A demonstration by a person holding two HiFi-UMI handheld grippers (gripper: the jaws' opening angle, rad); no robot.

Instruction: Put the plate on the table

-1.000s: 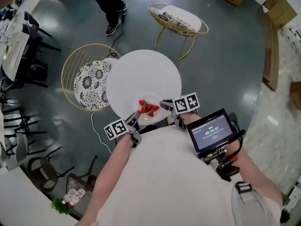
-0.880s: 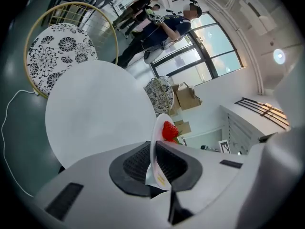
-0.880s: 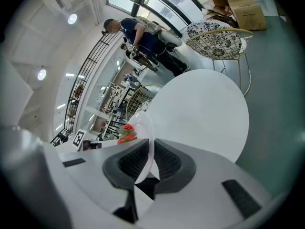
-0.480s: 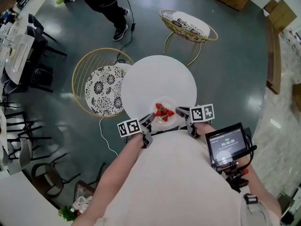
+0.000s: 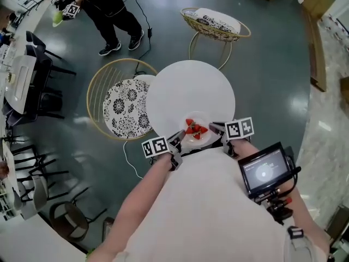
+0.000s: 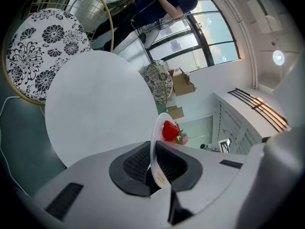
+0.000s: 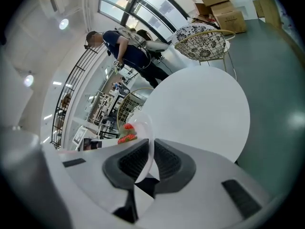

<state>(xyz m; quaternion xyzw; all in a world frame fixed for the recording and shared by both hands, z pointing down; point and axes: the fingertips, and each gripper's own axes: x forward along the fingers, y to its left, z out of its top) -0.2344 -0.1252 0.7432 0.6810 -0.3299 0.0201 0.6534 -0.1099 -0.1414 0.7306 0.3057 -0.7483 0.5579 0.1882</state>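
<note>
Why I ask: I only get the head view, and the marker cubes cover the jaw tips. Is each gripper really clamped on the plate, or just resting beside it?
Observer: The left gripper is clamped. In the left gripper view its two jaws are shut on the plate, whose rim runs edge-on between the dark pads.
Operator: And the right one?
Observer: The same. In the right gripper view the right gripper has the opposite rim pinched between its jaws, with the strawberries just past the jaw tips.
</note>
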